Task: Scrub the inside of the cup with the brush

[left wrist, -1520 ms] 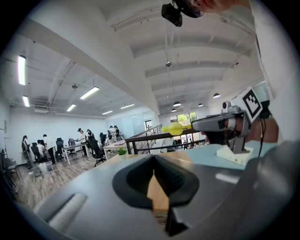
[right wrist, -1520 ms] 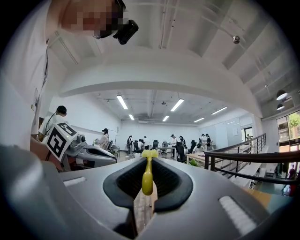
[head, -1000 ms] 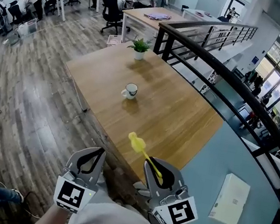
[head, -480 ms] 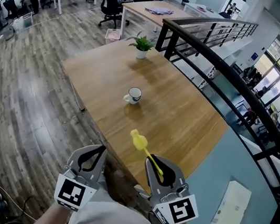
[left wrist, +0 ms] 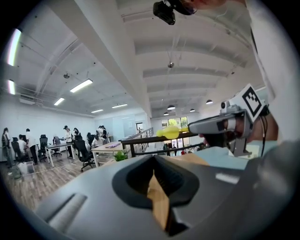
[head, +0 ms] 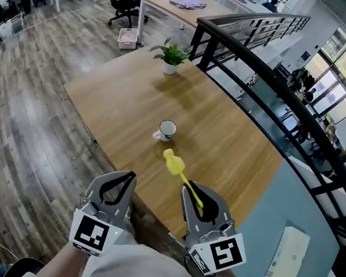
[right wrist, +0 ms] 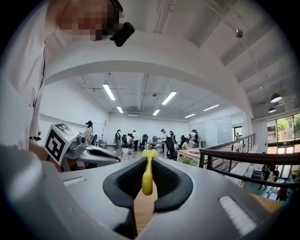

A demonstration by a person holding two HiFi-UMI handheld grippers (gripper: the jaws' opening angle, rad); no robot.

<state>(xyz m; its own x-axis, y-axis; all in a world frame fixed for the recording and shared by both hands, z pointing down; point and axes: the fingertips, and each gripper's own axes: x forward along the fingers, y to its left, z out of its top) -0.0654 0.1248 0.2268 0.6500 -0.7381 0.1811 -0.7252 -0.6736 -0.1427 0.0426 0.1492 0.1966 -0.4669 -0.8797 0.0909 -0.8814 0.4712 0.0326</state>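
A white cup (head: 167,130) stands upright near the middle of the wooden table (head: 120,99). My right gripper (head: 200,201) is shut on the handle of a yellow brush (head: 177,170), whose head points toward the cup but hangs short of it. In the right gripper view the brush (right wrist: 147,172) sticks up between the closed jaws. My left gripper (head: 118,186) is shut and holds nothing, level with the right one at the table's near edge. The brush head (left wrist: 169,133) shows in the left gripper view, with the right gripper (left wrist: 213,125) beside it.
A small potted plant (head: 171,56) stands at the table's far end. A black railing (head: 284,100) runs along the table's right side. A white box (head: 288,254) lies on the blue surface at the right. People sit at desks (head: 182,4) further back.
The view has closed in on the table, so the cup now sits nearer the brush head. Both grippers keep their pose and stay shut.
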